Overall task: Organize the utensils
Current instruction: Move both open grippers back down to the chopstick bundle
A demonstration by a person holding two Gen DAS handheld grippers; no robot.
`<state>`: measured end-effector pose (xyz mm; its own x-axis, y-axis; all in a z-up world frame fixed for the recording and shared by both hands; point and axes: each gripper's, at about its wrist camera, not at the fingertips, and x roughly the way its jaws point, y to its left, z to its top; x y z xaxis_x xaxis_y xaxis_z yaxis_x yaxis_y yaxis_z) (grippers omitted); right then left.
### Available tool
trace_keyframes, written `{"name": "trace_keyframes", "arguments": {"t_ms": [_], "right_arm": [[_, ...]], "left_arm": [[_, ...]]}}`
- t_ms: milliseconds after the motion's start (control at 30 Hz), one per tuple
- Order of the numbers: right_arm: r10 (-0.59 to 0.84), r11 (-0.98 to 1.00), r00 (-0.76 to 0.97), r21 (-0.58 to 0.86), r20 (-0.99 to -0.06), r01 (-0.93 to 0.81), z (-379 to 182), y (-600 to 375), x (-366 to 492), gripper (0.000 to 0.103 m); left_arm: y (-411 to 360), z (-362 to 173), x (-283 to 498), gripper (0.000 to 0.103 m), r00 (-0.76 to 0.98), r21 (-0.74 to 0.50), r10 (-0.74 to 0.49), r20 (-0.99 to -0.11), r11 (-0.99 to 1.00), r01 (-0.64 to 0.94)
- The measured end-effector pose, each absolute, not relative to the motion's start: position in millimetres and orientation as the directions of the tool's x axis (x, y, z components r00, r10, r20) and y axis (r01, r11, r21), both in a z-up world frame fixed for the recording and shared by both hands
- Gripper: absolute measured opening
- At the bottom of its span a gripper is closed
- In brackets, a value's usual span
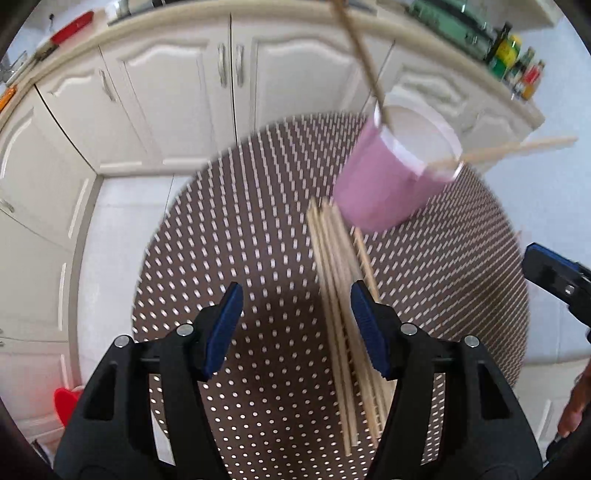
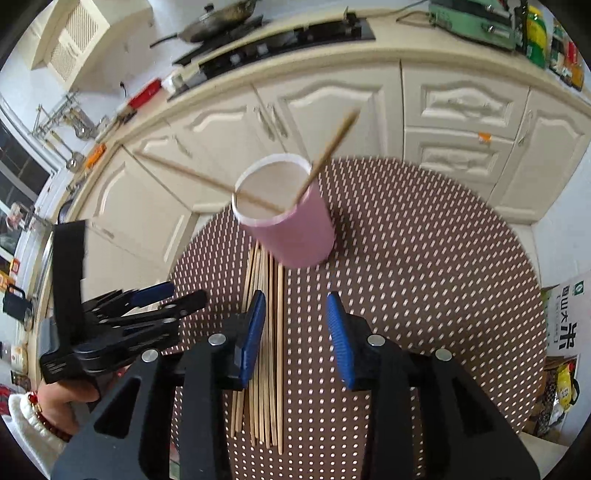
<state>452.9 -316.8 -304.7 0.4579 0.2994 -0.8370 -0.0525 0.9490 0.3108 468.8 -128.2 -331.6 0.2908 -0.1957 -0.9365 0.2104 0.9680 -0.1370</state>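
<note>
- Left gripper (image 1: 296, 330): fingers apart, nothing clamped; its right finger (image 1: 369, 332) sits over the chopstick bundle (image 1: 343, 314).
- Bundle lies flat on the dotted desk (image 2: 424, 277), one end beside the cup (image 2: 291, 218).
- Pink cup, upright, holds two chopsticks (image 2: 325, 155).
- Right gripper (image 2: 295, 339): fingers apart, empty, bundle under its left finger (image 2: 253, 338).

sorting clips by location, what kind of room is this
Most likely a home kitchen. A black gas hob with a lidded metal pan sits on the cream countertop, white panelled cabinet doors run beneath it, and bottles of condiments stand at the counter's end.
</note>
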Motion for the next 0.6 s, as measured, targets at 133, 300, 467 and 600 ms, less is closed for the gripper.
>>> {"name": "trace_keyframes", "arguments": {"t_ms": [133, 300, 467, 600], "right_arm": [[0.312, 0.947, 0.415, 0.317, -0.855, -0.058, -321, -309, 453, 0.033], [0.323, 0.944, 0.381, 0.326, -0.866, -0.06, -336, -308, 458, 0.033], [0.331, 0.942, 0.354, 0.331, -0.875, -0.062, -346, -303, 467, 0.033], [0.339, 0.939, 0.327, 0.336, -0.882, -0.067, -355, -296, 474, 0.033]], "left_arm": [[-136, -361, 471, 0.061, 0.234, -0.113, -0.165, -0.958, 0.969, 0.218], [-138, -382, 475, 0.06, 0.198, -0.074, -0.119, -0.973, 0.973, 0.22], [-138, -387, 486, 0.061, 0.19, -0.094, -0.136, -0.972, 0.973, 0.213], [-145, -387, 495, 0.062, 0.193, -0.07, -0.115, -0.974, 0.972, 0.223]]}}
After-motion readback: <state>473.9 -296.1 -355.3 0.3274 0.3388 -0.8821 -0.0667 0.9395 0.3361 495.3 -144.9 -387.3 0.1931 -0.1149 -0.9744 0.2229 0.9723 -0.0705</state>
